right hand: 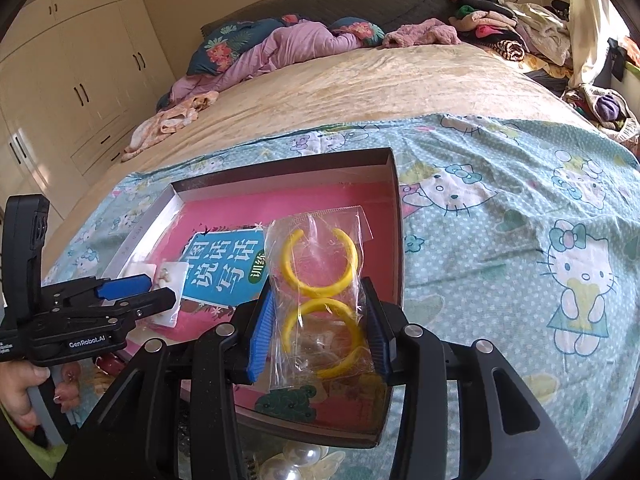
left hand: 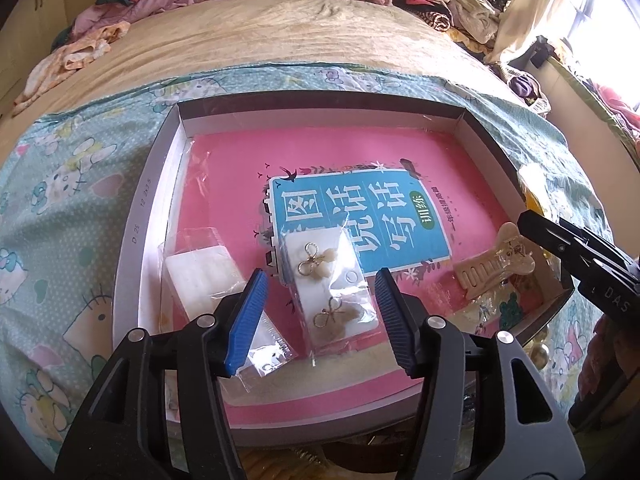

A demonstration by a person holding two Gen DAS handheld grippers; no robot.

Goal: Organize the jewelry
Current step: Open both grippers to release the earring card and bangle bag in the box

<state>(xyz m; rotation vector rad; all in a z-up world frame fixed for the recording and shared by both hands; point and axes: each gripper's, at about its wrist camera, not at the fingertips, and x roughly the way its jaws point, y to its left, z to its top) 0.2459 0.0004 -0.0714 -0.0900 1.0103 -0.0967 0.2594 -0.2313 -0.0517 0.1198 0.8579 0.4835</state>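
Note:
A shallow grey-rimmed box (left hand: pixel 140 240) lies on the bed with a pink book (left hand: pixel 360 152) inside it. On the book rests a bagged white card with gold bow earrings (left hand: pixel 328 292). My left gripper (left hand: pixel 320 320) stands open over it, blue pads clear of the card on both sides. Under the left pad lies another bagged white card (left hand: pixel 204 280). A beige hair claw (left hand: pixel 496 268) sits at the box's right. My right gripper (right hand: pixel 320 332) is shut on a clear bag of yellow hoops (right hand: pixel 320 280), held above the box's near right corner (right hand: pixel 396 220). The left gripper (right hand: pixel 160 290) shows at the left.
A cartoon-cat sheet (right hand: pixel 520 220) covers the near part of the bed under the box. Pearl-like beads (right hand: pixel 296 460) lie just in front of the box. Piled clothes (right hand: pixel 500 20) and pillows line the far side. Wardrobe doors (right hand: pixel 80 80) stand on the left.

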